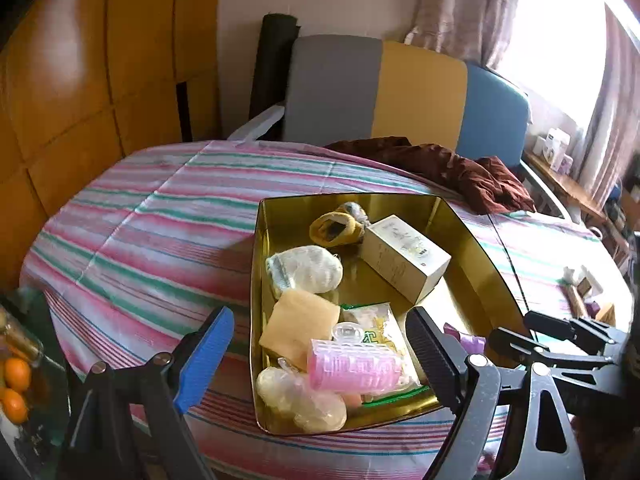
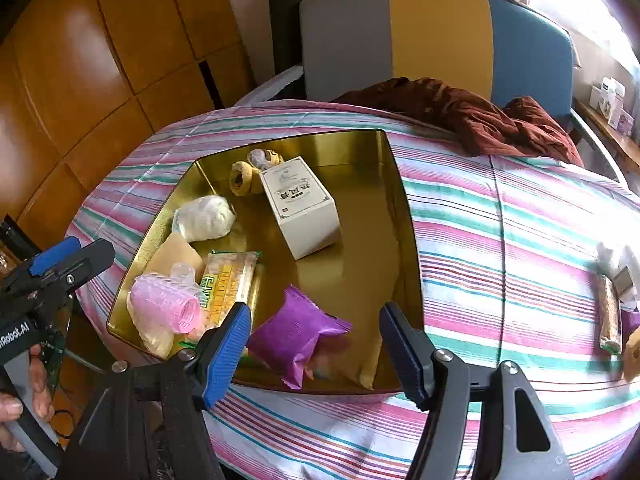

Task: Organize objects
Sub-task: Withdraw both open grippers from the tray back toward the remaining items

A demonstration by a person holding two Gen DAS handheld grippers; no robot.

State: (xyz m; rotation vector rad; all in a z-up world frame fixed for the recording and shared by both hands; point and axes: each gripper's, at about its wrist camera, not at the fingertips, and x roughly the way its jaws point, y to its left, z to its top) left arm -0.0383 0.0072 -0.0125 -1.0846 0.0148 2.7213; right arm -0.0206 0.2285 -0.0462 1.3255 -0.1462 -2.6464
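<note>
A gold tin tray (image 1: 476,264) (image 2: 360,248) sits on the striped tablecloth. It holds a pink hair roller (image 1: 354,370) (image 2: 166,306), a white box (image 1: 404,258) (image 2: 300,204), a yellow snack packet (image 2: 228,284), a beige pad (image 1: 302,324), a white bundle (image 1: 306,268) and a yellow sock (image 1: 334,228). My left gripper (image 1: 320,360) (image 2: 90,250) hovers open over the tray's near left end, above the roller. My right gripper (image 2: 316,352) (image 1: 516,326) stands open at the near rim. A purple packet (image 2: 296,332) lies in the tray between its fingers, unpressed.
A dark red cloth (image 2: 480,120) lies at the table's far edge before a grey, yellow and blue chair (image 2: 440,40). A wrapped snack bar (image 2: 610,314) and small white items (image 2: 616,260) lie at the right. Oranges (image 1: 16,376) sit low left. A hand (image 2: 20,400) holds the left gripper.
</note>
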